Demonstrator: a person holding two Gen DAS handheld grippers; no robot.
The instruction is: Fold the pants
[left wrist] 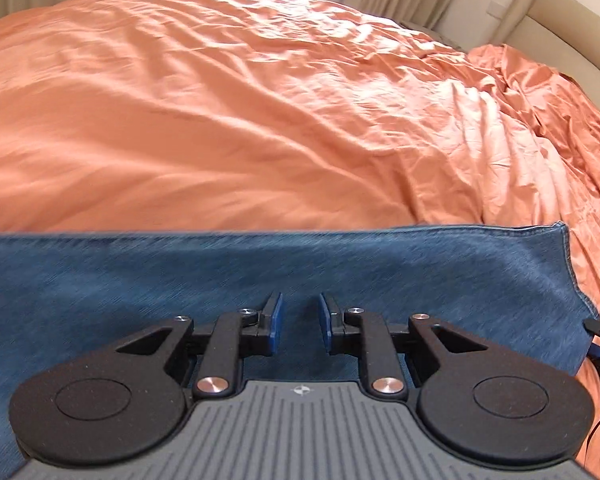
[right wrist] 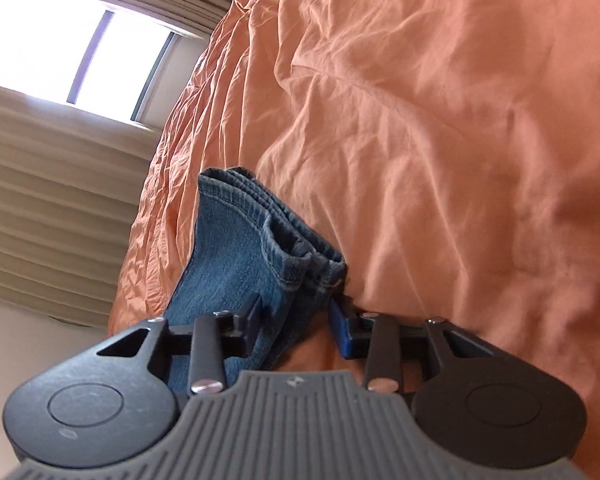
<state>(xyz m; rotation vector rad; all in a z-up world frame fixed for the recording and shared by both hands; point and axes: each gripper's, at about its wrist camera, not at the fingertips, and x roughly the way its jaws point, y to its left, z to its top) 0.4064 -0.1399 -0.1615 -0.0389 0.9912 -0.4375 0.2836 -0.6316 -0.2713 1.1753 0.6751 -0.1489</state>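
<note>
Jeans (left wrist: 260, 280) lay flat on orange bed (left wrist: 260, 120), hem end at 3 o'clock. L tongs (left wrist: 300, 324) hovered above denim, narrow gap, empty. R tongs (right wrist: 296, 324) straddled stacked cuffs (right wrist: 268, 224), pads apart, prob to align legs.

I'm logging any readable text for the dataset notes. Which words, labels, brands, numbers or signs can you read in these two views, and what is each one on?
No readable text in either view.
Small pale emblem on the grey ribbed body of the left gripper: a symbol, no letters.
The same emblem on the right gripper: fainter, also no letters.
Jeans: no label or tag visible.
Orange bedsheet, curtains: plain.
</note>
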